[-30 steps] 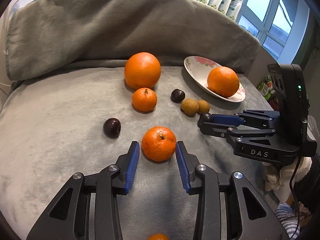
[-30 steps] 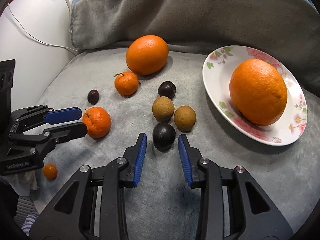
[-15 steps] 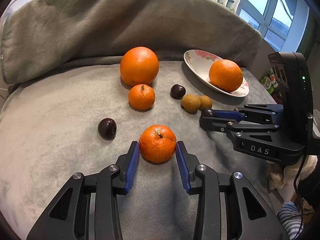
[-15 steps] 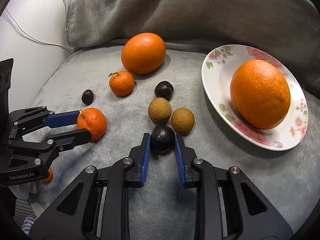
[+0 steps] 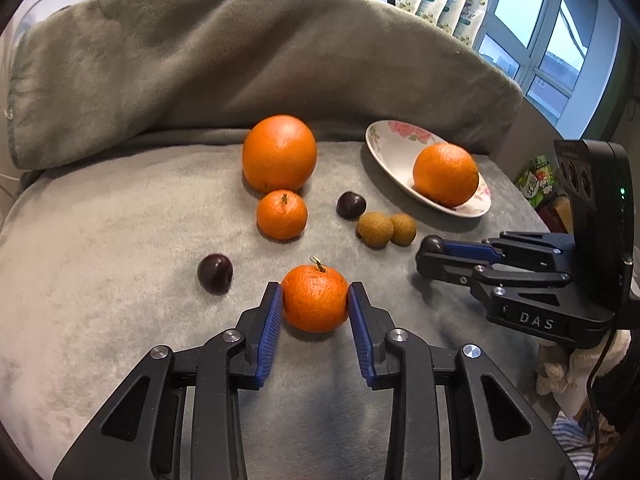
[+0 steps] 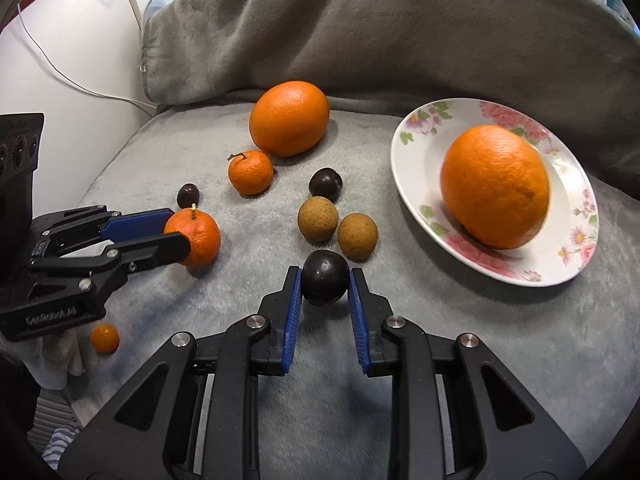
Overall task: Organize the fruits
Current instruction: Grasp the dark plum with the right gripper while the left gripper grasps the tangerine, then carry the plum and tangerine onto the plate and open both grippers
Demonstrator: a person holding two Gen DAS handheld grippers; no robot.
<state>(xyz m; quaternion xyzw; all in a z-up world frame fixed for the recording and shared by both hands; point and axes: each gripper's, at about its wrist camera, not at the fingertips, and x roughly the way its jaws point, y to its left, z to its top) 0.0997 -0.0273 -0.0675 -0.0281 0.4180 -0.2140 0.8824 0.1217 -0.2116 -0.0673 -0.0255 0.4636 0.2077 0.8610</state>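
Observation:
My left gripper (image 5: 315, 295) is shut on a small mandarin (image 5: 315, 298) with a stem, low over the grey blanket; it also shows in the right wrist view (image 6: 194, 237). My right gripper (image 6: 324, 278) is shut on a dark plum (image 6: 324, 277), slightly off the blanket. A floral plate (image 6: 416, 168) at the right holds one large orange (image 6: 495, 186). Loose on the blanket lie a large orange (image 6: 289, 118), a second mandarin (image 6: 250, 171), two dark plums (image 6: 325, 184) (image 6: 188, 195) and two brown longans (image 6: 317, 218) (image 6: 357, 236).
A grey blanket-covered backrest (image 5: 224, 60) rises behind the fruit. A tiny orange fruit (image 6: 105, 338) lies at the seat's left edge by a white cloth. Snack bags (image 5: 444, 4) and a window stand beyond the backrest. The seat drops off at the right, past the plate.
Both grippers have closed: the left on the mandarin, the right on the dark plum. The right gripper appears to have raised its plum slightly.

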